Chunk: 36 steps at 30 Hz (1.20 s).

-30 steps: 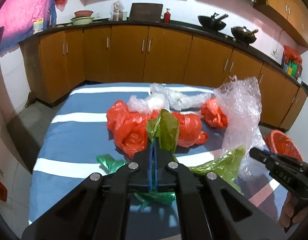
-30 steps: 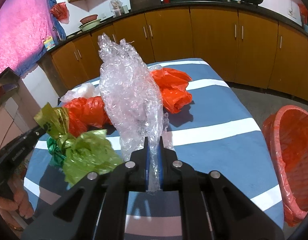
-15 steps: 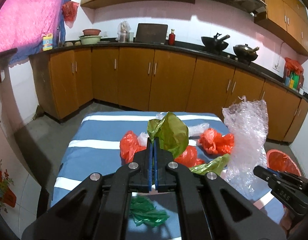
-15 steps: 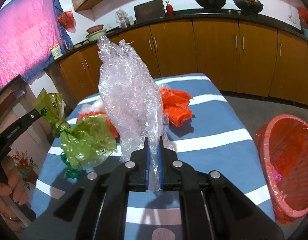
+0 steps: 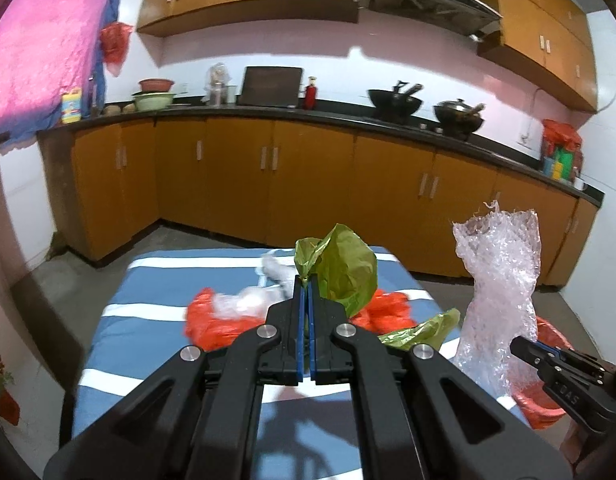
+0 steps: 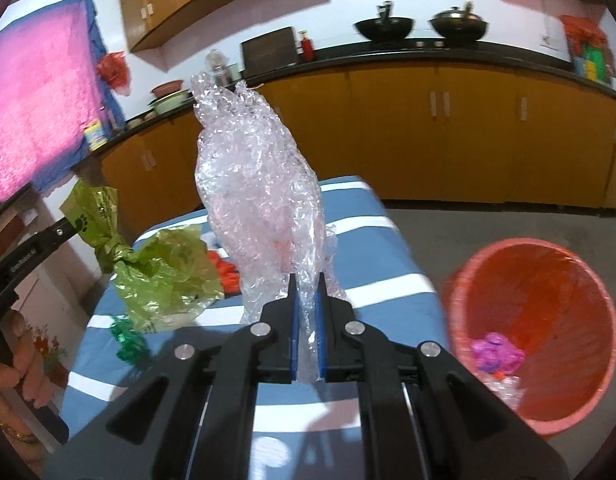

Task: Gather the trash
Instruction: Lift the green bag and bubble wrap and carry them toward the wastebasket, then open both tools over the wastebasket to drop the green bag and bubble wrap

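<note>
My left gripper (image 5: 306, 280) is shut on a light green plastic bag (image 5: 343, 272) and holds it up above the striped table (image 5: 148, 320); the bag also shows in the right wrist view (image 6: 164, 276). My right gripper (image 6: 306, 280) is shut on a tall wad of clear bubble wrap (image 6: 260, 192), also held above the table; it also shows in the left wrist view (image 5: 499, 292). A red trash basket (image 6: 547, 320) stands on the floor right of the table, with pink and clear scraps inside. Red bags (image 5: 216, 320) and clear plastic (image 5: 244, 300) lie on the table.
A small dark green bag (image 6: 128, 340) lies near the table's front left. Wooden kitchen cabinets (image 5: 308, 184) with a black counter run along the back and right. Grey floor (image 6: 507, 228) lies between table and cabinets.
Both grippers have risen higher above the table with their loads. The right gripper has swung toward the red basket, which now shows more fully.
</note>
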Each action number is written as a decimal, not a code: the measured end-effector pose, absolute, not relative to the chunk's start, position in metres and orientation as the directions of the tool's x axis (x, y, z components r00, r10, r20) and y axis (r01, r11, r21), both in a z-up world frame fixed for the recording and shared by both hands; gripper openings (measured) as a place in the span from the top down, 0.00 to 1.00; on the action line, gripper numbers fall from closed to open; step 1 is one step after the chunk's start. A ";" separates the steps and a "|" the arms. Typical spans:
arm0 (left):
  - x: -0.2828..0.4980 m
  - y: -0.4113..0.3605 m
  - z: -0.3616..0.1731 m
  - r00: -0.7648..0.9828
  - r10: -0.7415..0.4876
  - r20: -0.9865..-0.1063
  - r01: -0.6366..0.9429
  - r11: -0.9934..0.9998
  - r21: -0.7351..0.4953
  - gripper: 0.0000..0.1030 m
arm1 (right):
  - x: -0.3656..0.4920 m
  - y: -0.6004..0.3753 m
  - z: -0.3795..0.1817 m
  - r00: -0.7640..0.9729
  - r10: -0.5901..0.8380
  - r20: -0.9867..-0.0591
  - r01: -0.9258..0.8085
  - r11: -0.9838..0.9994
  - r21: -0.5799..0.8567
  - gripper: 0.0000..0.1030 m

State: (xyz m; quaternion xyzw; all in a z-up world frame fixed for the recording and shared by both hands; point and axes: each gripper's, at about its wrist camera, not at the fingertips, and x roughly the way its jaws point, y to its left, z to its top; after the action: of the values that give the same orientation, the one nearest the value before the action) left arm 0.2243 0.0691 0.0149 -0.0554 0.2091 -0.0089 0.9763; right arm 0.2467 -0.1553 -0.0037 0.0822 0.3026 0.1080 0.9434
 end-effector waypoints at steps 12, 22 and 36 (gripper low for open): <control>0.246 -0.047 0.010 0.886 -0.218 -0.410 0.185 0.976 -0.119 0.99 | 0.221 -0.284 -0.013 0.824 -0.014 -0.566 0.131 0.977 0.167 0.92; 0.254 -0.150 -0.010 0.829 -0.337 -0.447 0.353 0.934 -0.050 0.99 | 0.209 -0.369 -0.041 0.784 -0.141 -0.604 0.296 0.941 0.164 0.92; 0.273 -0.221 -0.041 0.772 -0.372 -0.515 0.449 0.893 0.028 0.99 | 0.217 -0.401 -0.077 0.745 -0.146 -0.650 0.359 0.910 0.206 0.92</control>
State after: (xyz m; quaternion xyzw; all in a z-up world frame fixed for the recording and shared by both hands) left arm 0.2735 -0.2206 -0.0414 0.0750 0.2567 -0.2190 0.9384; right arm 0.2166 -0.4009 -0.0767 0.1613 0.3294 -0.1371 0.9202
